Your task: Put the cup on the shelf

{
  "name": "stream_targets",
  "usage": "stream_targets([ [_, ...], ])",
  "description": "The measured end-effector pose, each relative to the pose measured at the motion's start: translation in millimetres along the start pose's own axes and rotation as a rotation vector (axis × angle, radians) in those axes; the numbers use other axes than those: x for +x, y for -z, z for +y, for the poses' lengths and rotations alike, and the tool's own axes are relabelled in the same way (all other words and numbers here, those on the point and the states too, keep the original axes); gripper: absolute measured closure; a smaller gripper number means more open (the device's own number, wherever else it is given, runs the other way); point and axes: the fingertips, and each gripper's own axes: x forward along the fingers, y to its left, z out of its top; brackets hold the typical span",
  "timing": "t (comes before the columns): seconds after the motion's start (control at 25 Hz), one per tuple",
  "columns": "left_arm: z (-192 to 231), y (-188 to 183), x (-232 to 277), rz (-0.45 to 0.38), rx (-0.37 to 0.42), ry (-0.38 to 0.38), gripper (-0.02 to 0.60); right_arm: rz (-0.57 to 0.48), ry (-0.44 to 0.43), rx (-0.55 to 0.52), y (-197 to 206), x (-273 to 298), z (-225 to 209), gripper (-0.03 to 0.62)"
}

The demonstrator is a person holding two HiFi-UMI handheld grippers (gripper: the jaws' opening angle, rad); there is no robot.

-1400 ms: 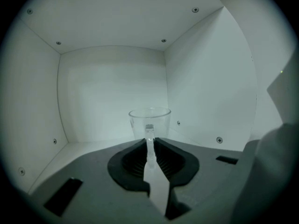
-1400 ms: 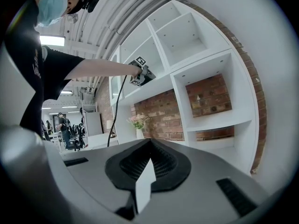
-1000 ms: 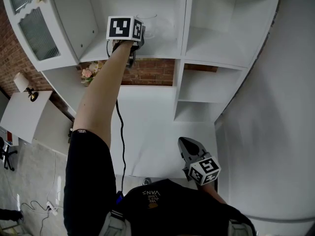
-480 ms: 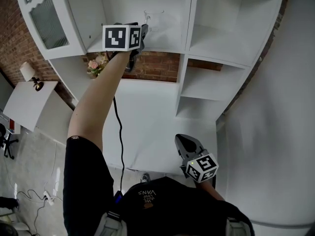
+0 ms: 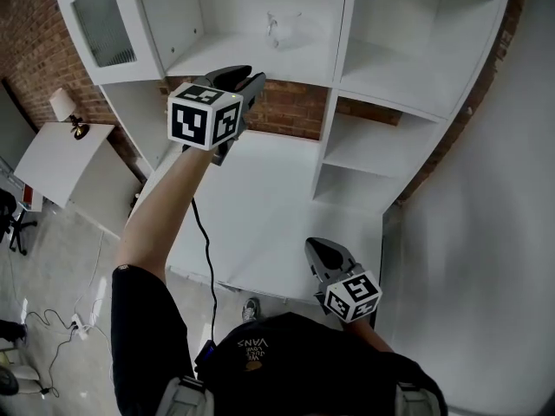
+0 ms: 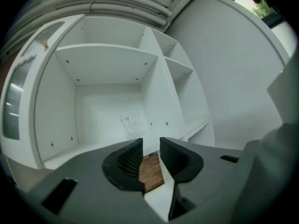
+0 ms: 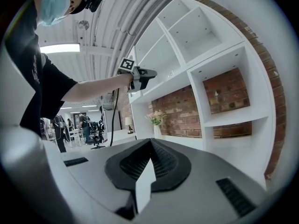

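Note:
A clear glass cup (image 5: 282, 29) stands upright on the upper white shelf (image 5: 217, 59), well back from its front edge. In the left gripper view the cup (image 6: 130, 125) sits ahead of the jaws, apart from them. My left gripper (image 5: 245, 78) hangs in front of the shelf edge, held level. Its jaws have just been opening and stand open with nothing between them. Down by the front of the desk, my right gripper (image 5: 323, 251) is shut and empty, its tips (image 7: 150, 143) meeting. The right gripper view also shows the left gripper (image 7: 148, 73) on an outstretched arm.
The white shelving unit has several open compartments (image 5: 381, 150) and a glass-fronted door (image 5: 100, 11) at the left. A white desk top (image 5: 260, 215) lies below, backed by brick wall. A vase of flowers (image 7: 156, 120), a lamp (image 5: 65, 107) and a hanging black cable (image 5: 204, 250) are nearby.
My left gripper has drawn back out of the shelf compartment, away from the cup, which stays on the shelf. The right gripper has barely shifted.

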Motion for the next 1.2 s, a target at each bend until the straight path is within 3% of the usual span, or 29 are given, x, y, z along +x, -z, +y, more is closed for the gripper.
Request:
stream_targets([
  [0.12, -19.0, 13.8, -18.5, -0.011, 0.051, -0.004, 0.476, 0.016, -0.016, -0.007, 4.3, -4.4, -0.5, 0.6],
  [0.36, -53.8, 46.9, -56.5, -0.059, 0.011, -0.024, 0.565, 0.033, -0.062, -0.017, 10.0, -10.8, 4.8, 0.599],
  [0.64, -85.5, 100.4, -100.5, -0.034, 0.016, -0.082, 0.574, 0.045, -0.102, -0.014, 16.5, -14.3, 15.5, 0.599],
  [1.2, -147.4, 206.8, -167.2, 0.021, -0.145, -0.156, 0.575, 0.042, -0.126, 0.008, 27.7, -23.0, 25.5, 0.6],
])
